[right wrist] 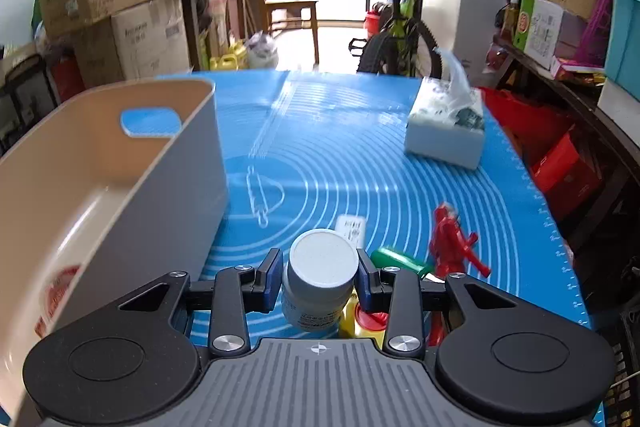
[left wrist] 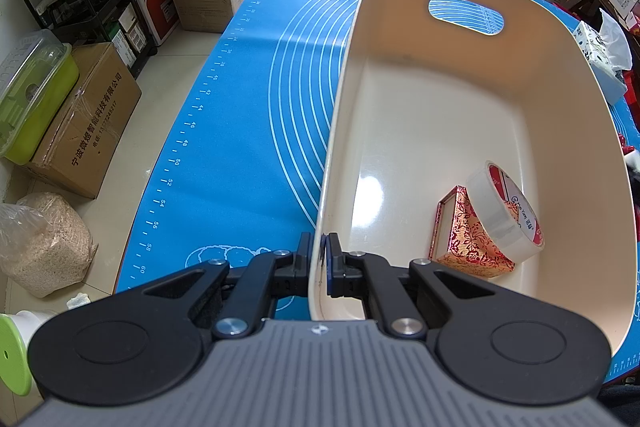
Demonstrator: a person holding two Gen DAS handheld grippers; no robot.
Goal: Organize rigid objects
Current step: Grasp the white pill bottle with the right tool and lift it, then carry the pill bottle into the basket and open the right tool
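Note:
A cream plastic bin (left wrist: 348,75) with a handle slot stands on the blue mat (left wrist: 248,107). My left gripper (left wrist: 319,259) is shut on the bin's near left rim, one finger inside and one outside. Inside the bin lie a red-and-gold patterned box (left wrist: 464,239) and a roll of clear tape (left wrist: 504,211) leaning on it. In the right wrist view the bin (right wrist: 120,167) is to the left. My right gripper (right wrist: 318,277) is shut on a white pill bottle (right wrist: 322,275), held above the mat beside the bin's right wall.
On the mat (right wrist: 360,147) near the right gripper lie a red toy figure (right wrist: 452,243), a green object (right wrist: 396,259), a yellow-and-red item (right wrist: 360,315) and a small label (right wrist: 350,227). A tissue box (right wrist: 444,131) stands at the far right. Cartons and a bicycle surround the table.

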